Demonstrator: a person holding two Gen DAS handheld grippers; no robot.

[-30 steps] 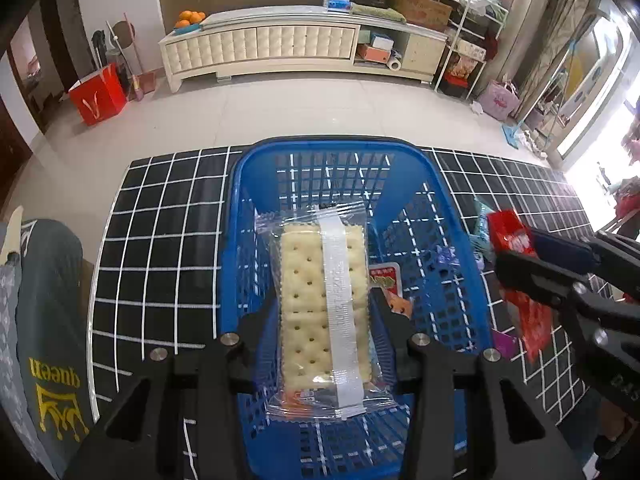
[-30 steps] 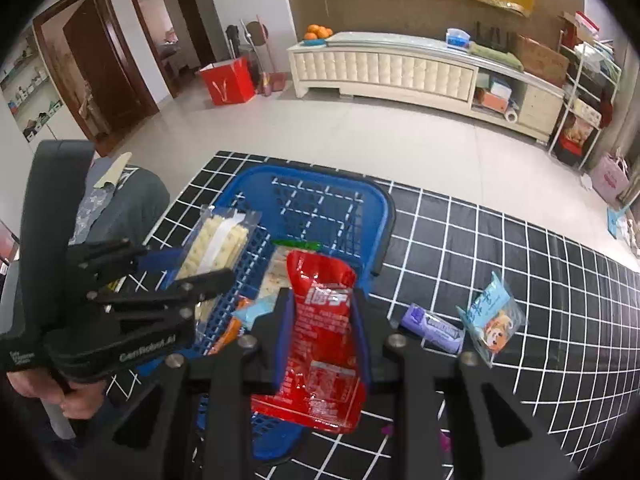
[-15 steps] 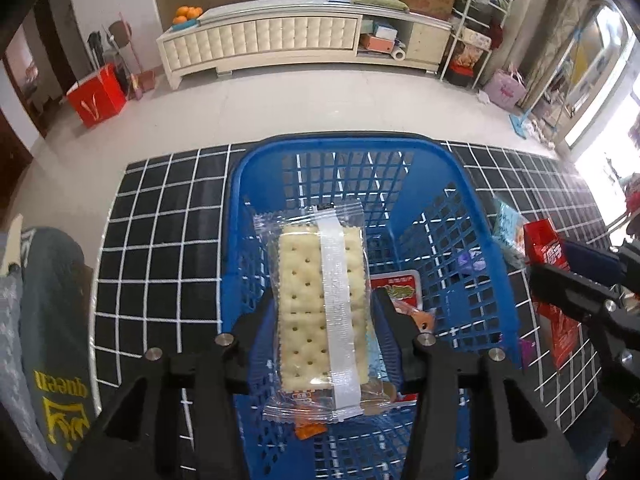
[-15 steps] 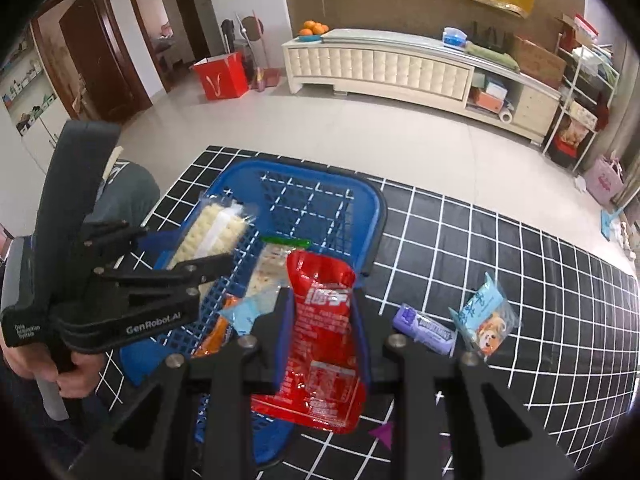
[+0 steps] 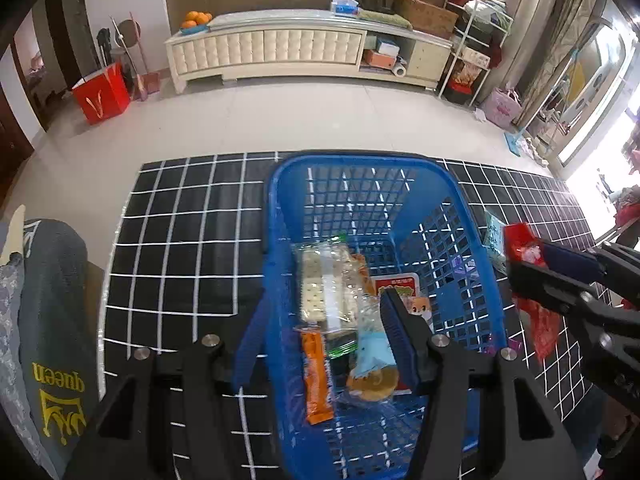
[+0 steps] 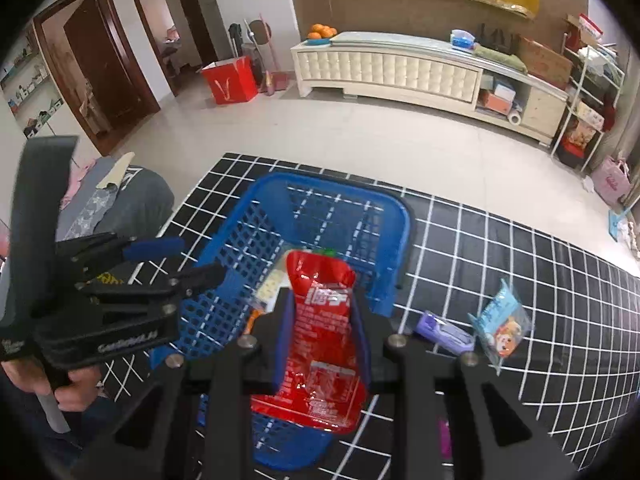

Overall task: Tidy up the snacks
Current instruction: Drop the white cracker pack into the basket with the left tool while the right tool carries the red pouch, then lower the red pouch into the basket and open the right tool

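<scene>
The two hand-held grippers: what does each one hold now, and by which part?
The right hand-held gripper holds the red snack packet by its two long side edges, near the middle. The left hand-held gripper holds nothing; its jaws have just been opening, above the blue basket.

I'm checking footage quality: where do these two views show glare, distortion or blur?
Left wrist view: blown-out window glare at the right edge, fisheye bending the grid mat, dark vignetted corners. Right wrist view: evenly lit, the red packet sharp, the mat lines curving toward the edges.
</scene>
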